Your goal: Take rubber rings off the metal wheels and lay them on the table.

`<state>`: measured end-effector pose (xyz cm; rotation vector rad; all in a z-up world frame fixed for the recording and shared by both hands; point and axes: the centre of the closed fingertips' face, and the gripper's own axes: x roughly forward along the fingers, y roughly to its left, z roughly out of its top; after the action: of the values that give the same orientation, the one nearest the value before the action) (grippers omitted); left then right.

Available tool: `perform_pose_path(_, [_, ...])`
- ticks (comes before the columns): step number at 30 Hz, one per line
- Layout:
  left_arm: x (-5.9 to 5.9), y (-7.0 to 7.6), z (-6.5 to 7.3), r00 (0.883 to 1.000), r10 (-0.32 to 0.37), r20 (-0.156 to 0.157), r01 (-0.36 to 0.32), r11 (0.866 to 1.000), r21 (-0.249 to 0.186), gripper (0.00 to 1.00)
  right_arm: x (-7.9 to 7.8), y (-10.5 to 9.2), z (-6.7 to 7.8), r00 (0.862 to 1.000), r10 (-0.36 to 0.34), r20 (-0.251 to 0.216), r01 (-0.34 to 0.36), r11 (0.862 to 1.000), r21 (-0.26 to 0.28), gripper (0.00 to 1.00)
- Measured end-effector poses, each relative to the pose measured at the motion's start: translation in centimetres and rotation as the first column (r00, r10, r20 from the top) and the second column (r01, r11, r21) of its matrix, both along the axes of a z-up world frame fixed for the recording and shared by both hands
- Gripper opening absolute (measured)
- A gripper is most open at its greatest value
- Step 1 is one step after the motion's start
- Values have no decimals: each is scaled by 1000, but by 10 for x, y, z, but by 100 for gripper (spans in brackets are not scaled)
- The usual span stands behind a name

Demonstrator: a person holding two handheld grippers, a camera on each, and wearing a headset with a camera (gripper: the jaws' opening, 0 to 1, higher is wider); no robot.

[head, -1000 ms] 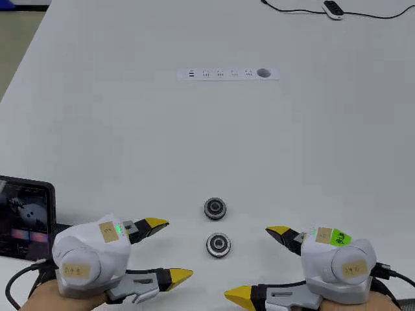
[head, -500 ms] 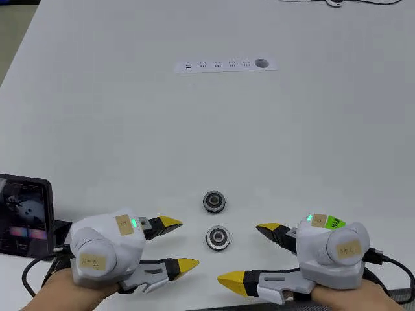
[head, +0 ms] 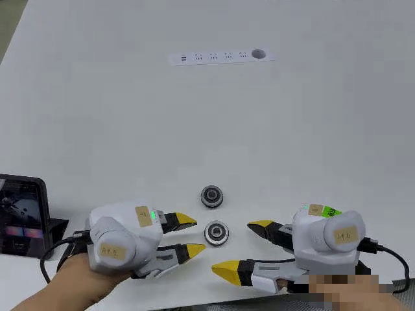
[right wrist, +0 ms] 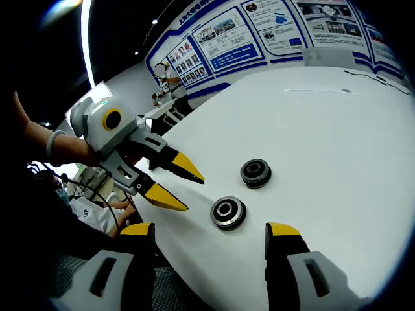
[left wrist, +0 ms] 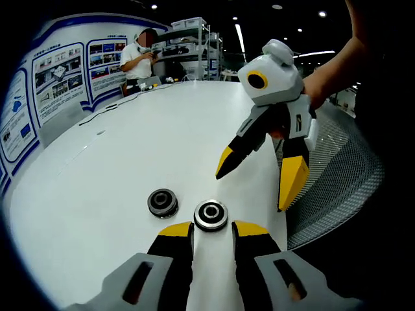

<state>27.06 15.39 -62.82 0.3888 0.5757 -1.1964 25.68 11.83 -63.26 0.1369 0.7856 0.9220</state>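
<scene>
Across the head view runs a white table (head: 97, 129), bare over most of its top. Both grippers sit at its near edge, jaws pointing inward toward each other.

Right gripper (head: 232, 246) is the bigger shape, white body with yellow tips, jaws spread wide and holding nothing. In its own view (right wrist: 209, 230) the 2 tips stand far apart with the near wheel just ahead of the gap. From the left gripper view it (left wrist: 251, 191) hangs above the table, a hand behind it.

Left gripper (head: 198, 234) has jaws parted too, but narrower - also empty. In its own view (left wrist: 213, 232) the tips sit close to the near wheel, which lies just past them and roughly centred; I cannot tell if they touch it. The right gripper view shows it (right wrist: 193, 194) to the left of the wheels.

A dark tablet (head: 19, 217) with a lit screen stands at the left edge. A white power strip (head: 220, 57) lies far back on the table.

2 wheels lie flat between the grippers - near wheel (head: 216, 232) (left wrist: 211, 215) (right wrist: 227, 212) and far wheel (head: 212, 195) (left wrist: 163, 202) (right wrist: 255, 172), close together but apart. Each has a dark outer band round a metal hub.
</scene>
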Motion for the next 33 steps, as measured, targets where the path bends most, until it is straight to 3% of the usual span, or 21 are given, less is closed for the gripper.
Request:
perform_pose_path(17, [6, -15, -12, 998, -70, 1, 70, 995, 68, 16, 4, 4, 0, 999, -20, -28, 21, 999, 45, 68])
perform_pose_path(33, [9, -26, -20, 991, -131, 3, 130, 984, 124, 16, 8, 6, 0, 998, -33, -46, 37, 996, 77, 67])
